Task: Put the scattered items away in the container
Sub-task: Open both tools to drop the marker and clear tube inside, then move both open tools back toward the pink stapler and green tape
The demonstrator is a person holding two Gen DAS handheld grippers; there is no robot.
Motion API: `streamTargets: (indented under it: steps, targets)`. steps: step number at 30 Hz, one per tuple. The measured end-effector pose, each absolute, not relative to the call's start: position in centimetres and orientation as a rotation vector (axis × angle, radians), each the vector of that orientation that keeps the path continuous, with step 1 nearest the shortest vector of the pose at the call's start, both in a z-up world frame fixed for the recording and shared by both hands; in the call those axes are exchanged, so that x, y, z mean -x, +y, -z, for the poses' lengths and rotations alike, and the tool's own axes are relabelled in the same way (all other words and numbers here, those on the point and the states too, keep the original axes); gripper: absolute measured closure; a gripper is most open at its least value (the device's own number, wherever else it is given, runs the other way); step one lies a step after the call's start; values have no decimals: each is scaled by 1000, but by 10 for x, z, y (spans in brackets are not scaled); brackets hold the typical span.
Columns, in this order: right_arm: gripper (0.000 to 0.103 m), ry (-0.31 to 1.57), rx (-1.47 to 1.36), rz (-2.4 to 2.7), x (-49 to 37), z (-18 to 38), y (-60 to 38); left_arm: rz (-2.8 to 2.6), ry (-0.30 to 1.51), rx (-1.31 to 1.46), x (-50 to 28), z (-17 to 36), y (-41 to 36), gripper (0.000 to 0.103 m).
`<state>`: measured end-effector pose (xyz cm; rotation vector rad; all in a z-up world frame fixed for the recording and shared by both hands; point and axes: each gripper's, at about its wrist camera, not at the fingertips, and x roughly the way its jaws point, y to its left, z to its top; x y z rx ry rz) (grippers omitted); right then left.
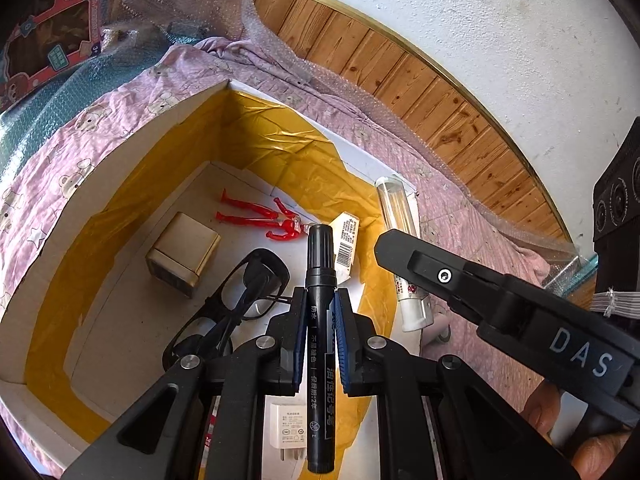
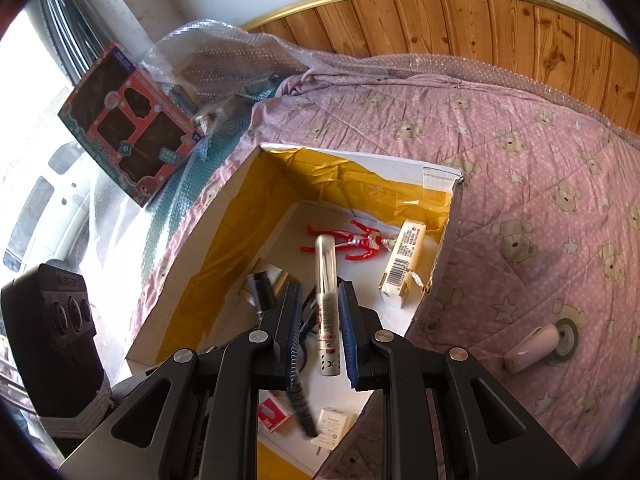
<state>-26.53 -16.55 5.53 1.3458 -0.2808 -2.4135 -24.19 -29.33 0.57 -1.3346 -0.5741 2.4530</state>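
The left gripper [image 1: 318, 304] clamps a black marker pen [image 1: 319, 320] printed with white Chinese characters above the white cardboard box taped in yellow [image 1: 192, 112]. The right gripper [image 2: 320, 300], its arm lettered "DAS", pinches a clear-capped white tube [image 2: 327, 296] over that box. Beyond lie a pink bear-print quilt [image 2: 520, 160], wood panelling [image 2: 480, 20] and a white wall [image 1: 480, 20].

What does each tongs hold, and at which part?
Left tongs hold the black marker at mid-barrel, below its cap. Right tongs hold the tube at its printed lower half.
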Motion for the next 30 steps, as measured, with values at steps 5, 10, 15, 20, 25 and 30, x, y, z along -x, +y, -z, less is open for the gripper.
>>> streamTargets:
  steps: [5,10,15,20,25,30]
  targets:
    - [76,-282,-1342,2423,267,-50,-162,-2397,-720,1350,247,0,-305,82]
    - [74,-325,-1335,2431,259,-52,-149,-2427,-789,1324,245,-5,-318,78]
    - [74,-336,-1321,2424,248,-58,-141,-2437,-802,1300,243,-11,-318,78]
    - [74,-365,-1270,2406,231,-64,-132,-2451,-834,1273,239,-17,-320,78]
    - [74,-380,-1164,2354,204,-75,-122,-2541,-815,1190,229,-31,-322,78]
    - [74,-348,-1139,2317,185,-74,-116,-2582,-753,1116,220,-43,-312,76]
